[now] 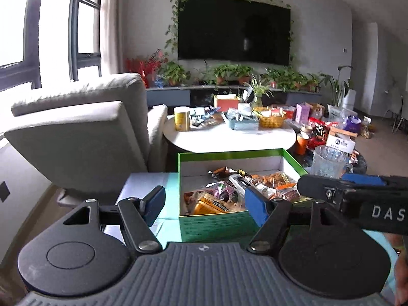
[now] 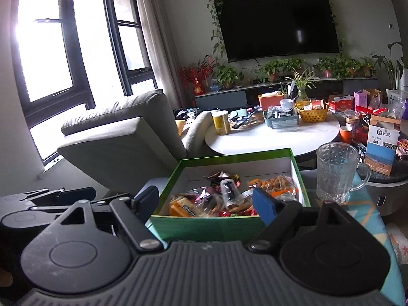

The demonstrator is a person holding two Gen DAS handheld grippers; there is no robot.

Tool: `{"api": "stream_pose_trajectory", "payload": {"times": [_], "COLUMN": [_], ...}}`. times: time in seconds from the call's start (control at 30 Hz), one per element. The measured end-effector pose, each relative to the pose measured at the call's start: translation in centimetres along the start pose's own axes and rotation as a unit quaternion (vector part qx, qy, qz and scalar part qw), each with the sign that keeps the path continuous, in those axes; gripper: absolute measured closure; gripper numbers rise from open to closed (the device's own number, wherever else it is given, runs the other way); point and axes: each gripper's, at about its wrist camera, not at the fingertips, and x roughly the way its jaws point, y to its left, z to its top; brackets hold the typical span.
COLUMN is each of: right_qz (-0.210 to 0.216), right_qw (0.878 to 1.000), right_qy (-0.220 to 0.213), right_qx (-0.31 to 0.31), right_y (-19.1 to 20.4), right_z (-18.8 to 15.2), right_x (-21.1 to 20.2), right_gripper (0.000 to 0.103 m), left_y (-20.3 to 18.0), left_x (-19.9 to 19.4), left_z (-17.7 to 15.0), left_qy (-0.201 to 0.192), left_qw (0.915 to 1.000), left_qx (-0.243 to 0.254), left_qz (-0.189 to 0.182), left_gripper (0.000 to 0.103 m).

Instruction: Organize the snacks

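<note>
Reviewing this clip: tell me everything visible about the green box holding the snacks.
The green cardboard box is a shallow, open-topped rectangle, green outside with a plain white lining. It sits upright on a pale turquoise patterned cloth, just in front of the round white table. Wrapped snack packets lie loosely piled inside, orange, clear and dark wrappers among them, filling roughly the near half. A clear textured glass mug stands beside its right wall. Neither claw touches it.
</note>
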Motion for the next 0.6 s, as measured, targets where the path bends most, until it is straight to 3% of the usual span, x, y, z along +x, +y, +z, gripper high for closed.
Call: {"api": "stream_pose_trajectory", "payload": {"times": [0.23, 0.6], "right_qz": [-0.012, -0.034], "right_qw": [1.000, 0.999], "right_qy": [-0.002, -0.021], "right_qx": [0.024, 0.022], "right_y": [0.9, 1.2], "right_z": [-1.5, -2.1], "right_x": [-2.6, -5.6], "right_gripper": [0.065, 0.065], "left_y": [0.0, -0.5], "left_x": [-2.8, -5.1], "left_z": [-1.3, -1.7], "left_qy": [-0.018, -0.015], "left_qw": [0.9994, 0.9998], "left_qx": [0.014, -0.013], "left_qz": [0.024, -0.008], "left_gripper": [0.034, 0.032]}}
